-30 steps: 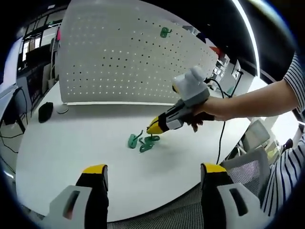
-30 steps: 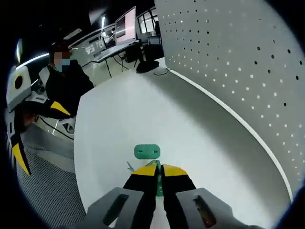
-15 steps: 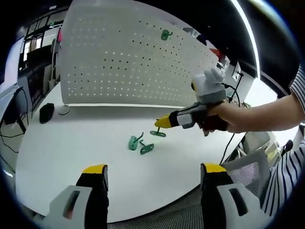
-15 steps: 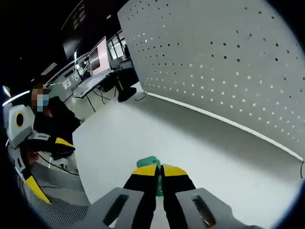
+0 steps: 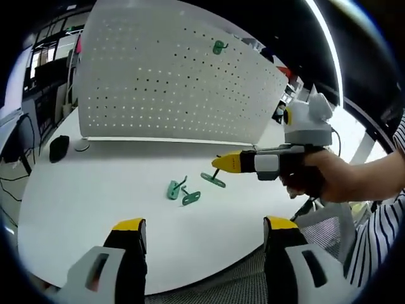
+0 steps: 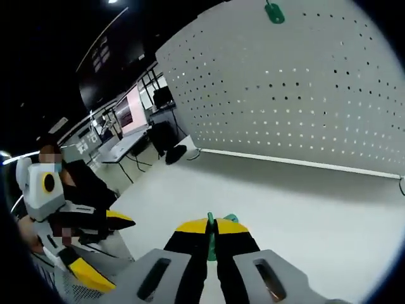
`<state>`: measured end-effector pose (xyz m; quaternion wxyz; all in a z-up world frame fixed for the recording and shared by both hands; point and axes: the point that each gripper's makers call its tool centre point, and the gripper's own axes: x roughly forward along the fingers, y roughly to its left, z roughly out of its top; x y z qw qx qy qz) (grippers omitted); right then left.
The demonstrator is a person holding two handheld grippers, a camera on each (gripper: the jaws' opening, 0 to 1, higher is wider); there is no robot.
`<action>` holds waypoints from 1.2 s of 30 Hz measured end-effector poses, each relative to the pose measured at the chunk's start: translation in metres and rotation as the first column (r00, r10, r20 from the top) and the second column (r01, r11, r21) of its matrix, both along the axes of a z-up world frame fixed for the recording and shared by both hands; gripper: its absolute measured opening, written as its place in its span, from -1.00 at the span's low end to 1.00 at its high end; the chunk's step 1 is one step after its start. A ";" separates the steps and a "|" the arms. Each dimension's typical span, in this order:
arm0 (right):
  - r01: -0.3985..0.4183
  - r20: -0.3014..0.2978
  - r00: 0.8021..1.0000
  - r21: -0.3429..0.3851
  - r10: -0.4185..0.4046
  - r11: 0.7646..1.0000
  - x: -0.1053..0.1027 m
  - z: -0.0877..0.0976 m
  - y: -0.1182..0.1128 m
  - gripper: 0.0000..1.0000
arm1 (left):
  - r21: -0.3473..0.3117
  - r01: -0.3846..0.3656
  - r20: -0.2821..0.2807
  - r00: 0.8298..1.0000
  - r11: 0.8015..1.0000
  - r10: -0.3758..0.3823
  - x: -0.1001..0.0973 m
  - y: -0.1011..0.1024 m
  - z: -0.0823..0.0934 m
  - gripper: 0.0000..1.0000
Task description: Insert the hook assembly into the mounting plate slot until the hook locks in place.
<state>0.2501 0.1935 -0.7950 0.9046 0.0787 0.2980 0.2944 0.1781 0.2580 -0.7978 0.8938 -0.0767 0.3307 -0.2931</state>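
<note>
— Right now, what is nearest on my left gripper view?

— My own left gripper, jaws spread wide with nothing between them, hanging over the near edge of the white table. Beyond that, two green hooks lie loose on the tabletop, just beside each other.

— And my right gripper?

— It comes in from the right, held in a hand. The right gripper has its yellow tips pinched together on a third green hook assembly, which hangs off the tips above the table, clear of the two loose ones. On the right gripper view I see the same: jaws closed tight on a green piece poking up between the tips.

— Farther back?

— The white perforated mounting plate stands upright at the far side of the table. One green hook is already seated high on it. The held hook is well apart from the plate.
</note>
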 end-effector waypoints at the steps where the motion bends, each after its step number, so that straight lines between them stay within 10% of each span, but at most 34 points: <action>1: 0.003 0.003 1.000 0.010 -0.003 1.000 -0.002 0.002 0.002 -1.00 | 0.003 0.003 -0.003 1.000 1.000 -0.003 0.000 0.000 -0.001 0.55; 30: -0.066 0.080 0.995 0.167 0.054 0.984 -0.043 0.045 0.059 -1.00 | -0.182 -0.076 -0.075 0.995 0.980 0.063 0.004 0.003 0.011 0.15; 36: -0.107 0.113 0.990 0.180 0.087 0.978 -0.046 0.054 0.073 -1.00 | -0.263 -0.110 -0.077 0.993 0.958 0.093 0.008 0.006 0.020 -0.34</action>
